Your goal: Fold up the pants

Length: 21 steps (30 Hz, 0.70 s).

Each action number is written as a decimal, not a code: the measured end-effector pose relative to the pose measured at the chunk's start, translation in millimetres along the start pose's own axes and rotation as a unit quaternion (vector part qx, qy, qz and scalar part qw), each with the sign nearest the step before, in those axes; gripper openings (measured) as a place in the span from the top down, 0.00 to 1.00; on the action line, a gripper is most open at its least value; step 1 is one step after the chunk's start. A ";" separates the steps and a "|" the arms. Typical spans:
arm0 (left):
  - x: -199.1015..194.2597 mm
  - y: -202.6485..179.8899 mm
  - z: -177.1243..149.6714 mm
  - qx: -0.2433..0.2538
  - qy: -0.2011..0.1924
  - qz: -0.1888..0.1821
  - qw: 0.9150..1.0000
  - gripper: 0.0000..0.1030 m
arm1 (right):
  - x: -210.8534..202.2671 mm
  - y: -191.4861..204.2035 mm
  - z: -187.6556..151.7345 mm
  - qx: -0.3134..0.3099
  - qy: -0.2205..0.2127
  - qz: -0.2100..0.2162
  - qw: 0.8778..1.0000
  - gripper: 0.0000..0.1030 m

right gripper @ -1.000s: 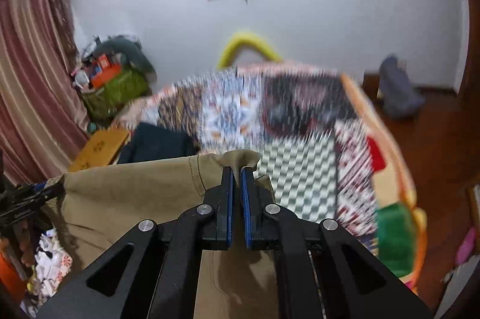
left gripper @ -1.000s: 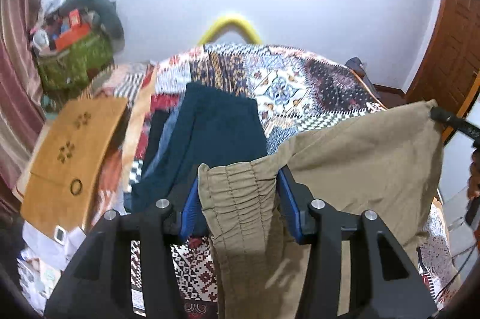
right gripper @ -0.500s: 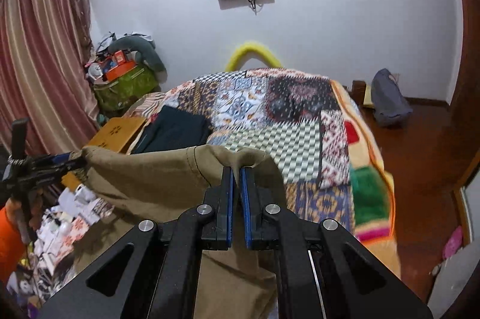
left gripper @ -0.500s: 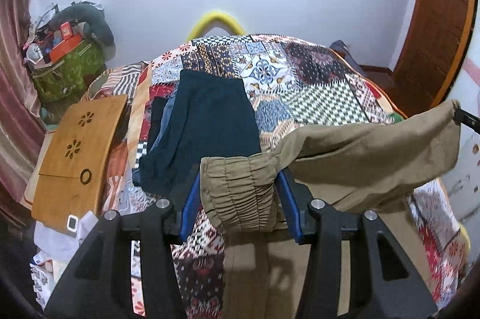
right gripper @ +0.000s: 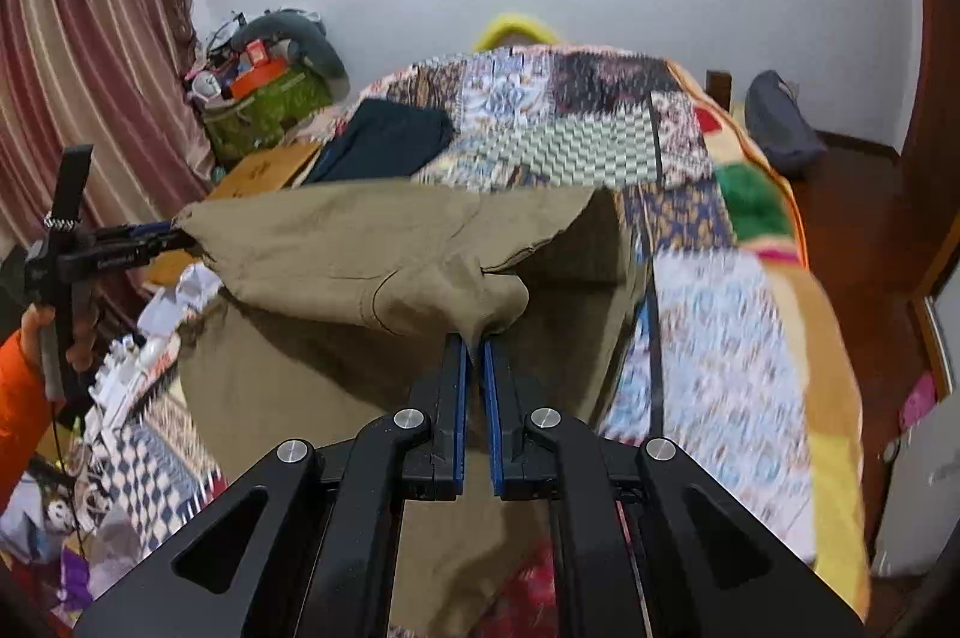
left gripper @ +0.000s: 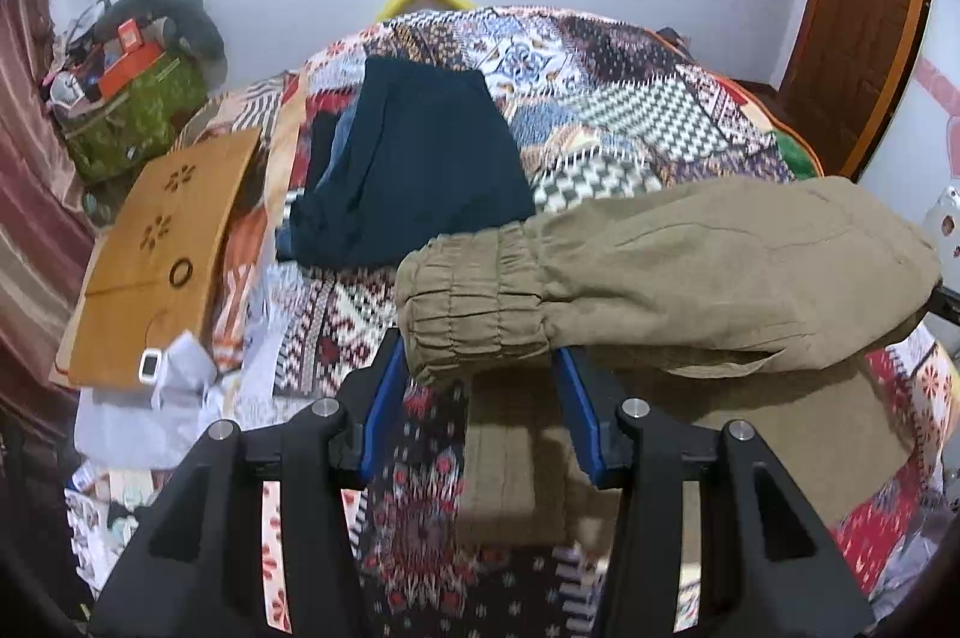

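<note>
While the left gripper (left gripper: 480,368) grasps the gathered elastic waistband of the khaki cotton pants (left gripper: 690,278), the right gripper (right gripper: 474,338) pinches their other end — cloth slung above the patchwork quilt (left gripper: 630,110).

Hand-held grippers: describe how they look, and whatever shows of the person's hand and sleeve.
The left hand-held gripper and the right hand-held gripper look alike: matte black angular frames with triangular cut-outs, round silver bolt heads and blue pads lining the fingers. Seen from the right wrist view, the left one has a black bar handle, held by a bare hand below an orange sleeve.
</note>
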<state>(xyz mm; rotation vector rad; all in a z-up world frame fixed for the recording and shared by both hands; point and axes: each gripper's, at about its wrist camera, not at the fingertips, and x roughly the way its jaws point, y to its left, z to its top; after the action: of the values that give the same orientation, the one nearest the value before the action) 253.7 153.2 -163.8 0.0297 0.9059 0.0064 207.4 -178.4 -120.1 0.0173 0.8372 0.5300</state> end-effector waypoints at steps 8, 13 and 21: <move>-6.4 -1.4 -42.5 0.009 0.018 0.016 1.000 0.53 | -3.8 11.3 -37.3 0.003 0.021 -0.003 1.000 0.93; -17.9 -0.6 -56.4 0.014 0.016 0.031 0.999 0.53 | -9.7 17.1 -51.4 0.002 0.027 -0.019 0.999 0.90; -47.1 -2.4 -53.3 0.040 -0.020 0.056 0.997 0.31 | -32.3 26.0 -54.8 -0.016 0.003 -0.073 0.997 0.81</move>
<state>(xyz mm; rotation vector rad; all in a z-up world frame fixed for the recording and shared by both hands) 182.7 151.1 -159.6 0.1542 0.8640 0.0739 139.3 -180.9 -128.8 -0.0747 0.8292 0.4071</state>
